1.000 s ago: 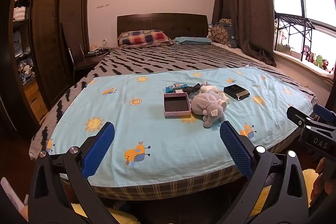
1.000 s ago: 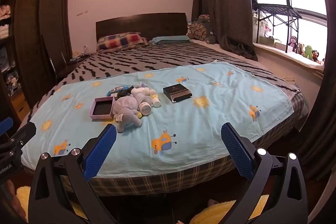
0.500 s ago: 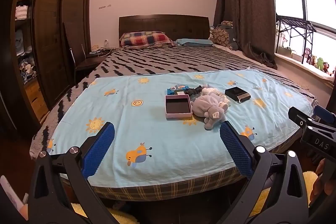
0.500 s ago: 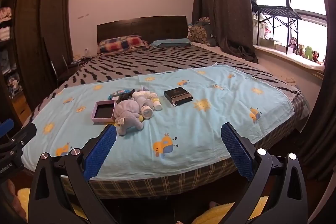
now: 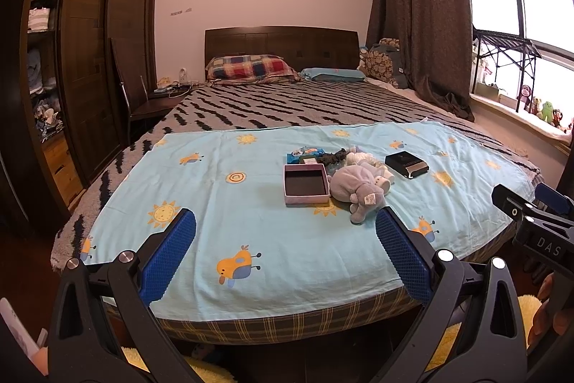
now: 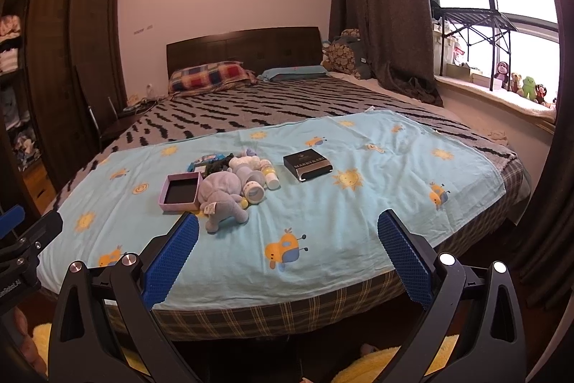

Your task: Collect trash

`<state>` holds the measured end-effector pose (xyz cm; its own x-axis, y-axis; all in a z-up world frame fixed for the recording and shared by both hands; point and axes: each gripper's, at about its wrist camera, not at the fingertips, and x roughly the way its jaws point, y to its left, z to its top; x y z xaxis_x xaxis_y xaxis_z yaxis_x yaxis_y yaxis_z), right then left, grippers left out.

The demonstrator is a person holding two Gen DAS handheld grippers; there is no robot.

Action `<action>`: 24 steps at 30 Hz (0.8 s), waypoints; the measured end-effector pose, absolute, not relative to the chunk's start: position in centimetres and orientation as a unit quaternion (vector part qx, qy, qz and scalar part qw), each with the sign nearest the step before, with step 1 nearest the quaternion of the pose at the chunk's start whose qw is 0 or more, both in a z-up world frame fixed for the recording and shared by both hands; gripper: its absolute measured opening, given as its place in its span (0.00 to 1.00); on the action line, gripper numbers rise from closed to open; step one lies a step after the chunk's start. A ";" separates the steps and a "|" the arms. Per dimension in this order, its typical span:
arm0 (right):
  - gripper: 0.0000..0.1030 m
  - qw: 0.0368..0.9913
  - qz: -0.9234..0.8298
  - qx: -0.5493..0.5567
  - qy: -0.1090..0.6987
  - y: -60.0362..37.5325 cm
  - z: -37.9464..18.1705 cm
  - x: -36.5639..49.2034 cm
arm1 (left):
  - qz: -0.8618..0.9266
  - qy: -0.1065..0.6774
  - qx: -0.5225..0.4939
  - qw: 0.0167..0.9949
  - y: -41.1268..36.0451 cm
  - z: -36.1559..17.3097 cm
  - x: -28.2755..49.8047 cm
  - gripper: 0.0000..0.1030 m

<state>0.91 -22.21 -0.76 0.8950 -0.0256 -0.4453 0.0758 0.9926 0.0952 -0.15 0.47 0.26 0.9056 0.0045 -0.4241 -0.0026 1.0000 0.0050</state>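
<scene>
Both grippers, left (image 5: 285, 252) and right (image 6: 287, 253), sit at the bottom of their frames with fingers spread wide, holding nothing. On the blue sheet (image 5: 251, 221) at frame centre lie a pink box (image 5: 306, 184), plush elephant (image 5: 355, 187), black box (image 5: 406, 164) and wrappers (image 5: 308, 155).

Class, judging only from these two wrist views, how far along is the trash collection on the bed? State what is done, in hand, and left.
Done: nothing visibly collected. In hand: nothing; the left gripper and right gripper are both open and empty, short of the bed. Left: everything in the cluster on the blue sheet, including the blue wrapper, open pink box and black box, lying beside the plush elephant.
</scene>
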 end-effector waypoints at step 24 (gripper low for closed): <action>0.97 0.972 -0.028 0.058 0.227 -22.2 -0.8 1.0 | 0.002 0.214 -0.001 0.977 0.6 0.7 -0.4 0.92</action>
